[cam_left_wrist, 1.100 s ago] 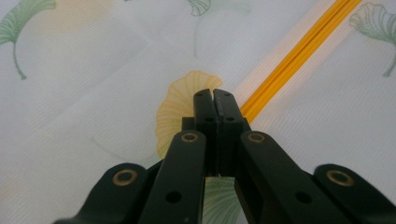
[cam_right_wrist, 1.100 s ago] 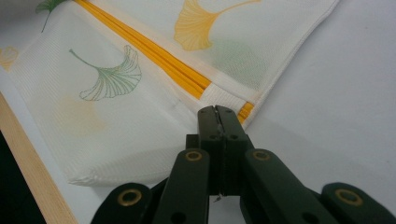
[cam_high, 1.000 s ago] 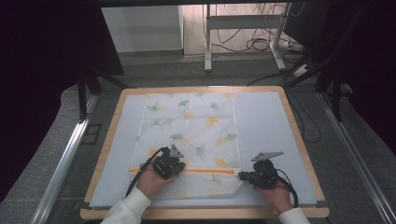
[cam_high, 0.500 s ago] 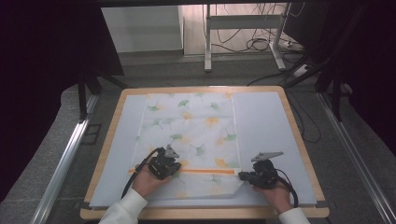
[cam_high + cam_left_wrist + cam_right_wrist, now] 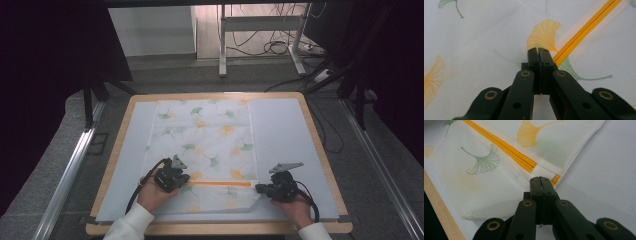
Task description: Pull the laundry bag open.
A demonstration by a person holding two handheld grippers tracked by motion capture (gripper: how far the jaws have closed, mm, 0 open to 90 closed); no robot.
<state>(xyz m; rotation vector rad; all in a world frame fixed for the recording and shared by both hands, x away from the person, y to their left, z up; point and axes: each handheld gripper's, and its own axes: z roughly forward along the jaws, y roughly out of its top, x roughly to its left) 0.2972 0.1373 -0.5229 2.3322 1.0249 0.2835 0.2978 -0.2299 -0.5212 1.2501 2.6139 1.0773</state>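
Thin, soft mesh laundry bag (image 5: 202, 150) flat on surface (image 5: 285, 130), probably light, limp. Left gripper (image 5: 538, 50) and right gripper (image 5: 539, 179) fingers pressed together at orange zipper (image 5: 220, 183) ends; best pinched near seam.

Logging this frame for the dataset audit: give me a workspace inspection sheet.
Surface: white mat on a wood-edged table.
Job's things: leaf-print mesh bag lying flat, near edge folded; orange zipper runs between the grippers.
Clutter: nothing seen.
Grippers: left gripper jaws shut, tips by the zipper's end; right gripper jaws shut at the bag's zipper corner; whether either pinches fabric, cannot tell.
Cables: black cable trails from the left gripper; loose wires on the floor beyond.
Surroundings: metal stand, dark curtains.
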